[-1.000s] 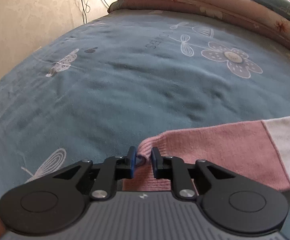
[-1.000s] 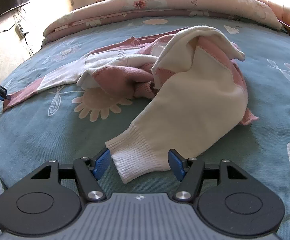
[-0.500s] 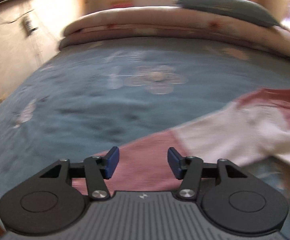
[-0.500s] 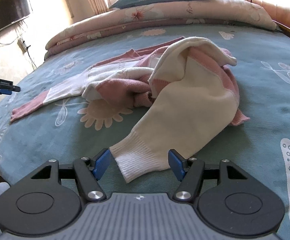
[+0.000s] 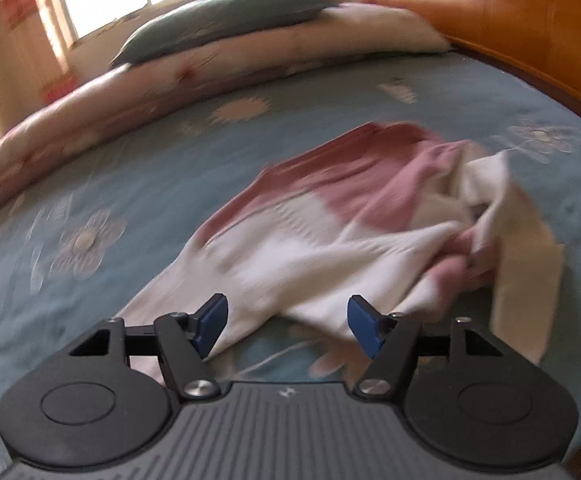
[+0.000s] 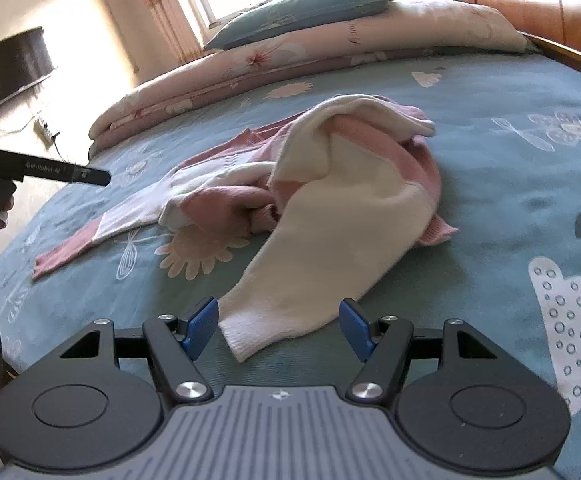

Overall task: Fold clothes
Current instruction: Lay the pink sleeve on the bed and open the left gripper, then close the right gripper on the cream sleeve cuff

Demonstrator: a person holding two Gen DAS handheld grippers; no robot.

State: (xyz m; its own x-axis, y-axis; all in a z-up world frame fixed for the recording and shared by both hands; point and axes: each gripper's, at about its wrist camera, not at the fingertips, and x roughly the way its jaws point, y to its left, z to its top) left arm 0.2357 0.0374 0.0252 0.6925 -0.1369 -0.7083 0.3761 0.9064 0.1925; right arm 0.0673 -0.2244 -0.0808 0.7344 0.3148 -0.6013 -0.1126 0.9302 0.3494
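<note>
Both sets of tongs stand wide and hold nothing above a pink-and-cream knitted sweater (image 6: 330, 200) heaped on a bed. The right tongs (image 6: 278, 326) straddle the ribbed cream cuff (image 6: 246, 332) of one sleeve, their blue pads just clear of it on either side. The left tongs (image 5: 286, 324), seen through motion blur, hang over the cream shoulder area of the sweater (image 5: 310, 248). The likely step is to take a sleeve end and draw the garment out flat before any fold. That would go best with the pads closing squarely across the cuff's ribbing, deep enough not to slip, and the pull kept low along the teal floral bedspread (image 6: 510, 200) so the knit slides rather than stretches. The sweater is bunched at mid-bed, its body folded over itself. Its other sleeve, ending in a pink cuff (image 6: 46, 266), trails towards the bed's left edge. A rolled quilt (image 6: 290, 56) and pillow (image 6: 298, 4) lie beyond.
</note>
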